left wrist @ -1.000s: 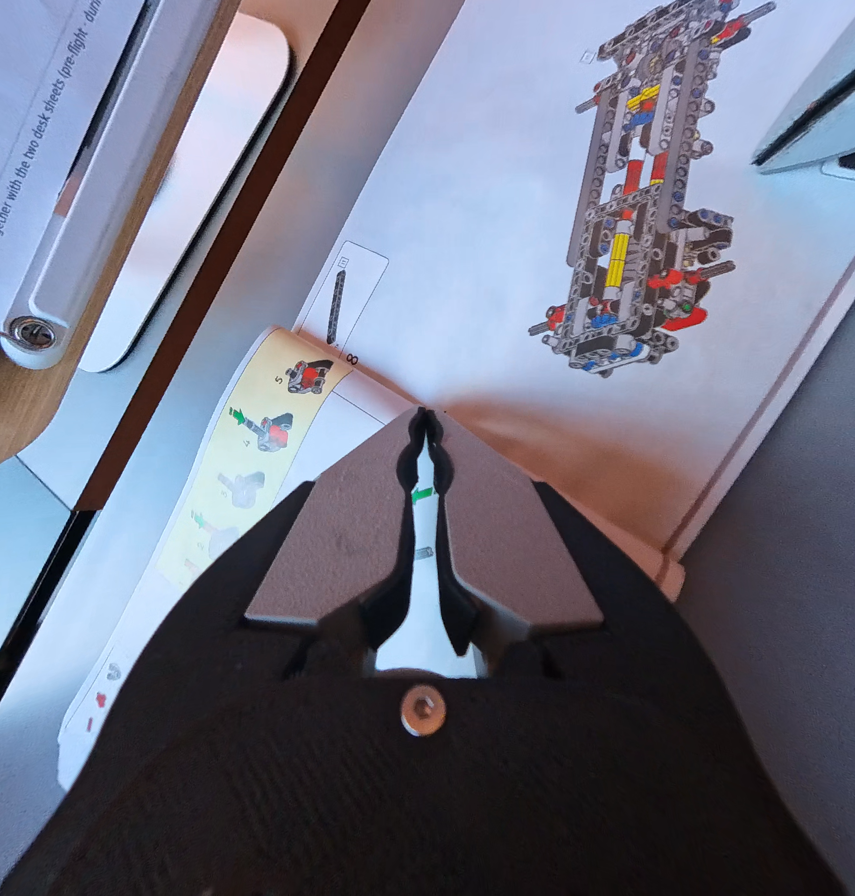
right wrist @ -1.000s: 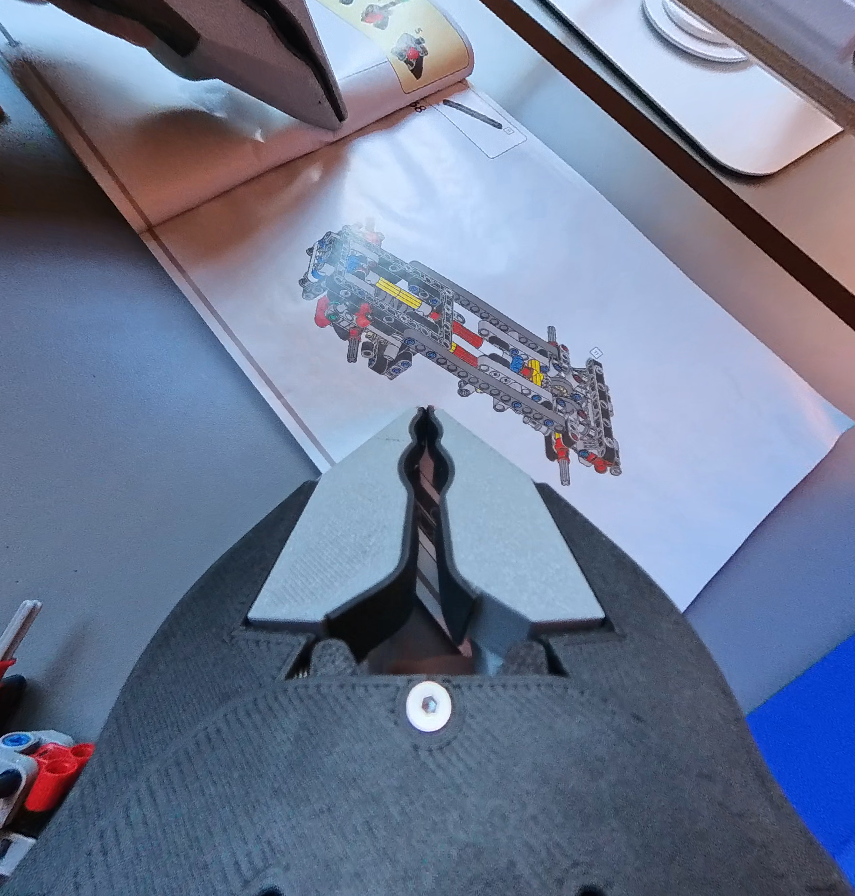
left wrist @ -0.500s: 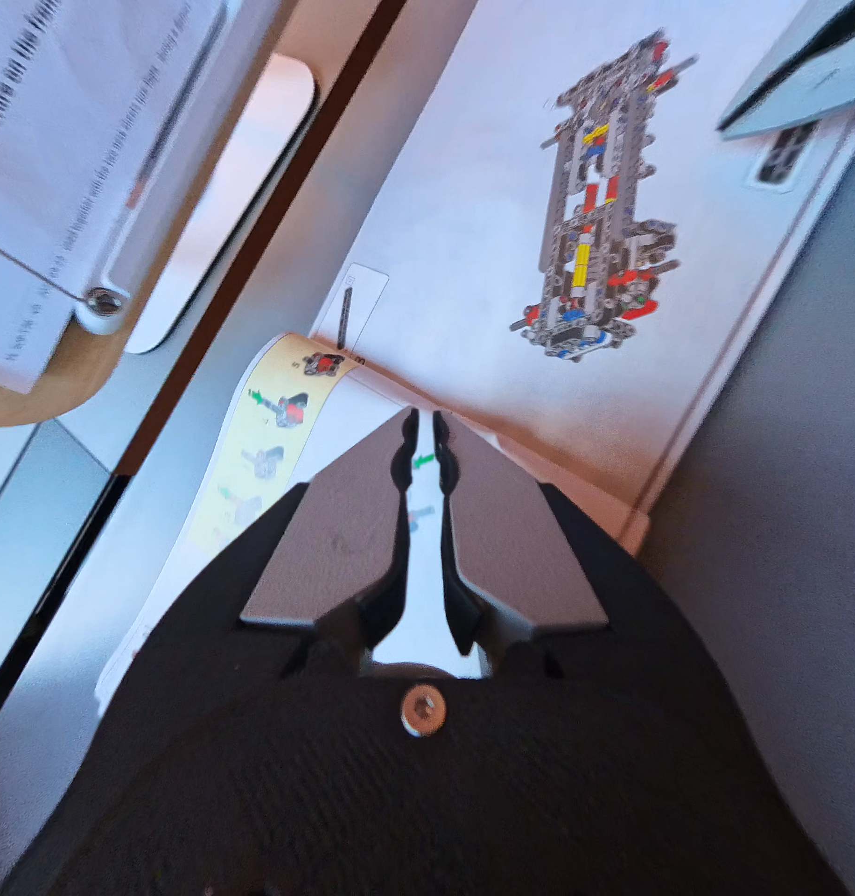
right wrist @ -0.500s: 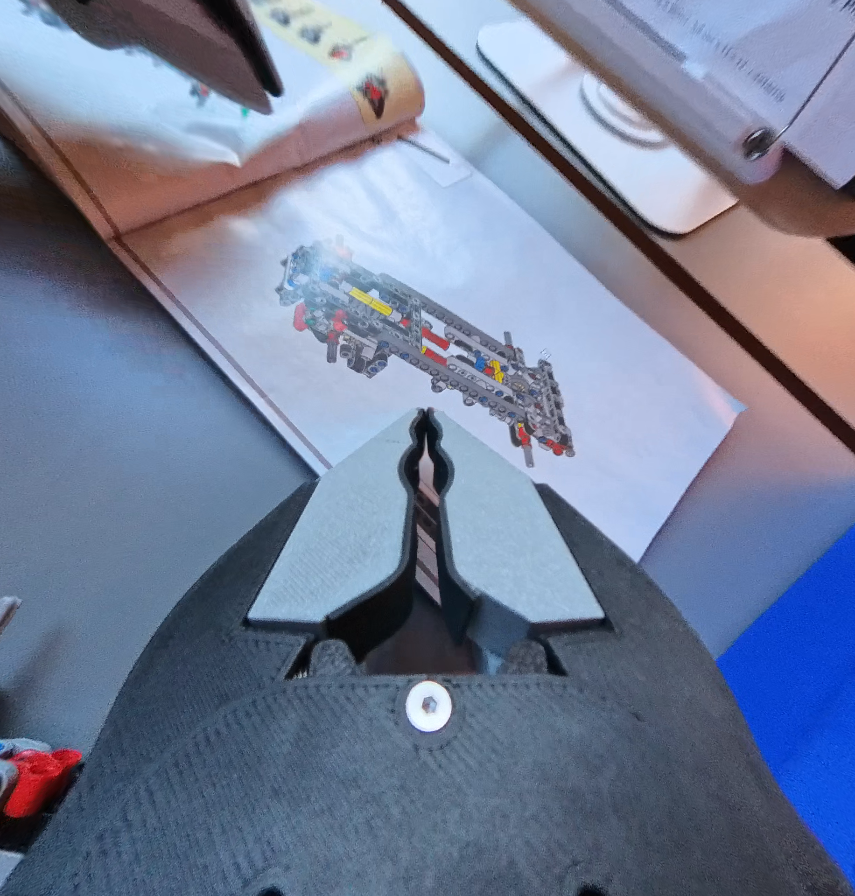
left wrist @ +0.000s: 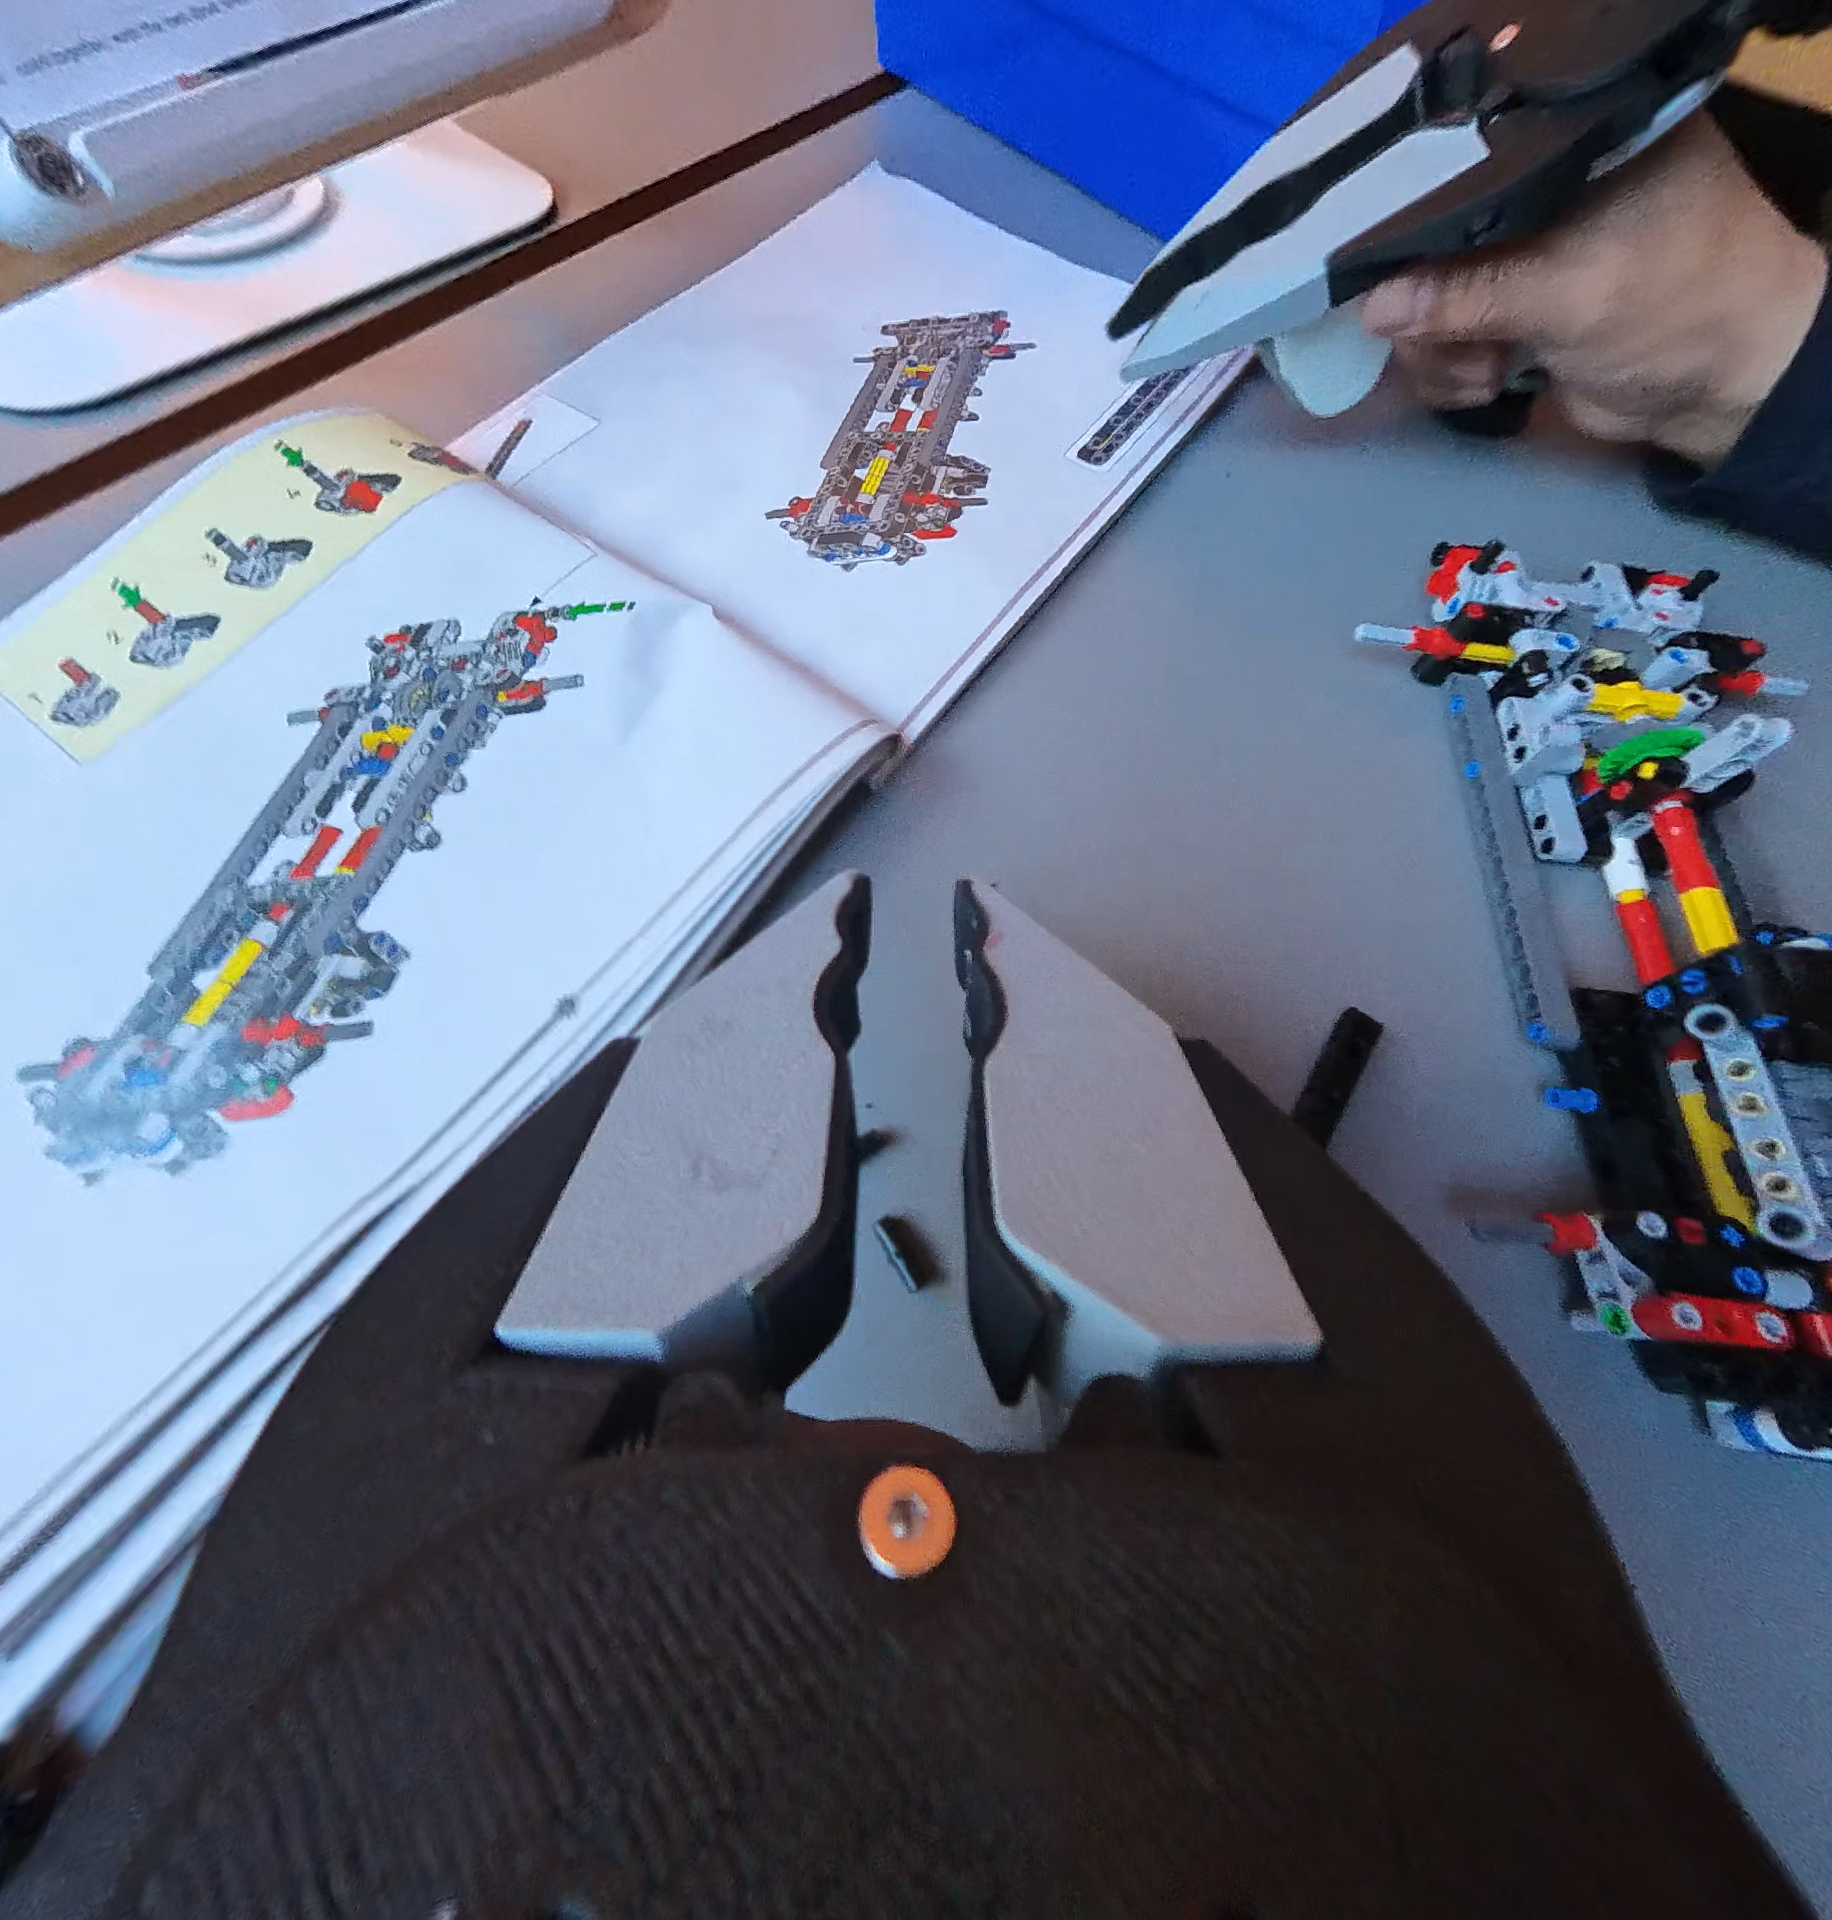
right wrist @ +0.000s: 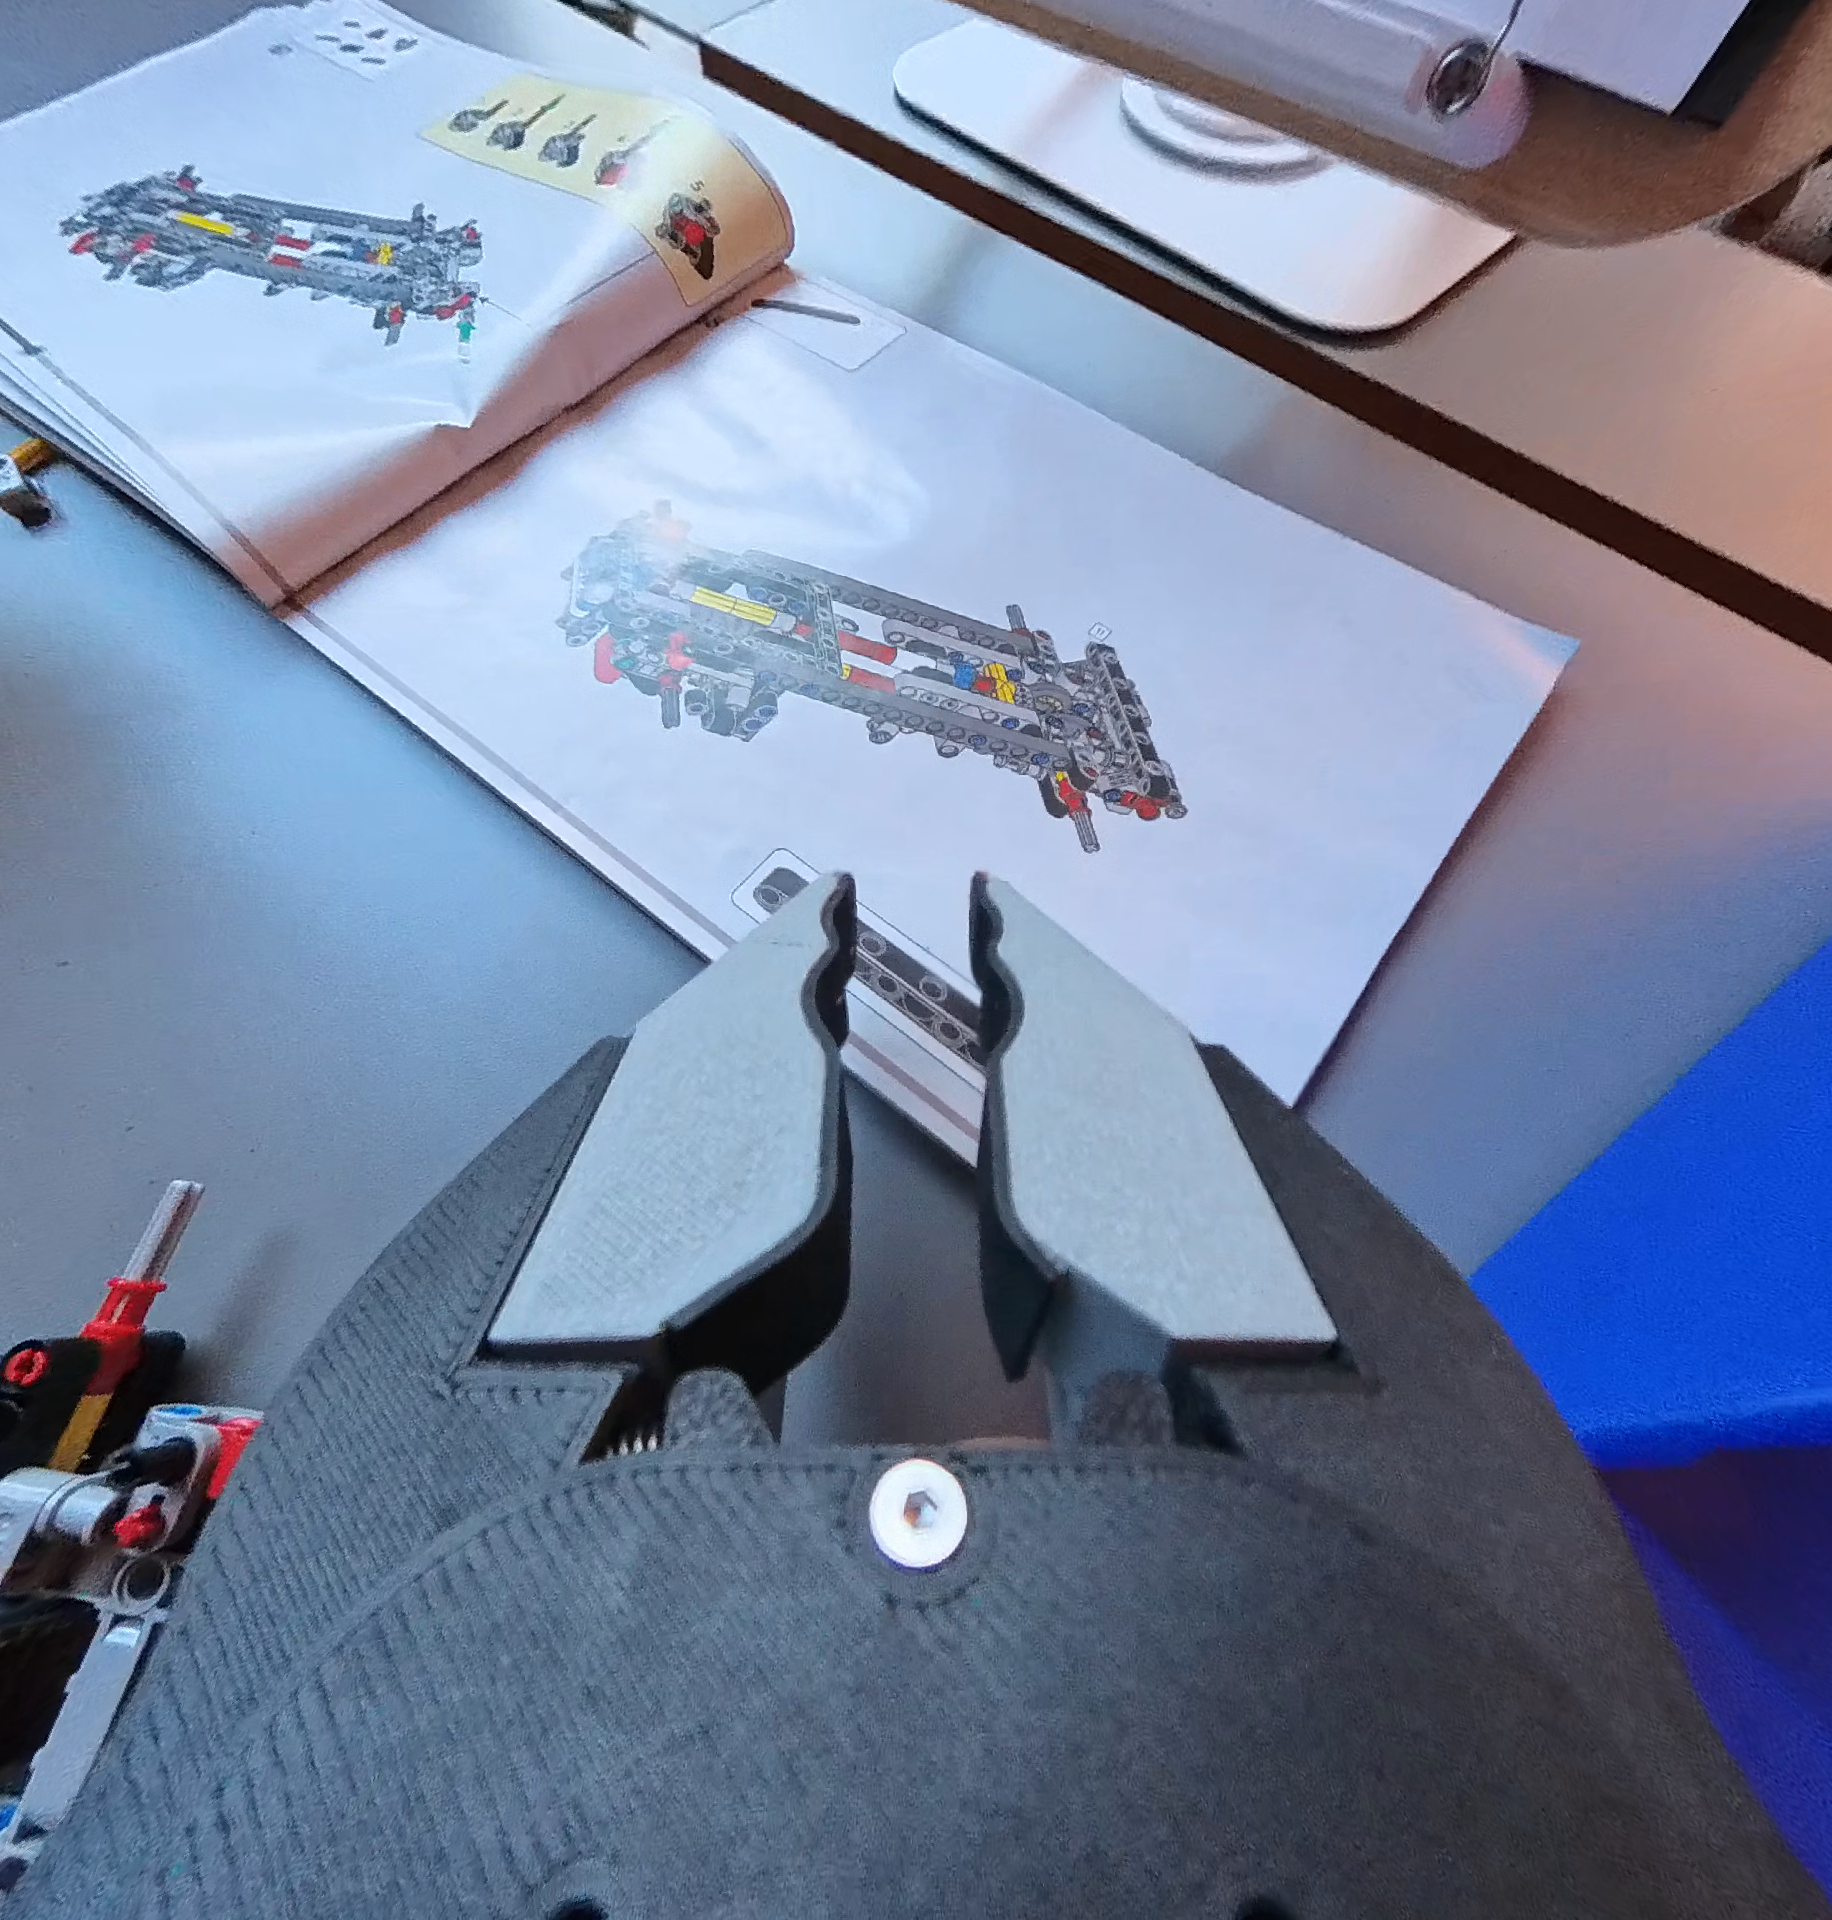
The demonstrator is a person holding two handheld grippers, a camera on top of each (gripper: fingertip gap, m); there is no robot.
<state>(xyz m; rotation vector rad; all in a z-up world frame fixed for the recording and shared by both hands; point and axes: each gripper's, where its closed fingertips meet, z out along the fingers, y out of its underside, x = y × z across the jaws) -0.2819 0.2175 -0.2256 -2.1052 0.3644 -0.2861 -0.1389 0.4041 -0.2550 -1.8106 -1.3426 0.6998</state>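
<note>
One open white paper instruction booklet [left wrist: 538, 790]; one partly built multicoloured brick chassis [left wrist: 1660, 997] right of it. Left gripper [left wrist: 912, 904] and right gripper [right wrist: 907, 899]: jaws slightly parted, empty, by booklet's edge.

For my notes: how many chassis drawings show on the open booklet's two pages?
2: one large drawing on the left page, one smaller drawing on the right page. Small step pictures excluded.
</note>
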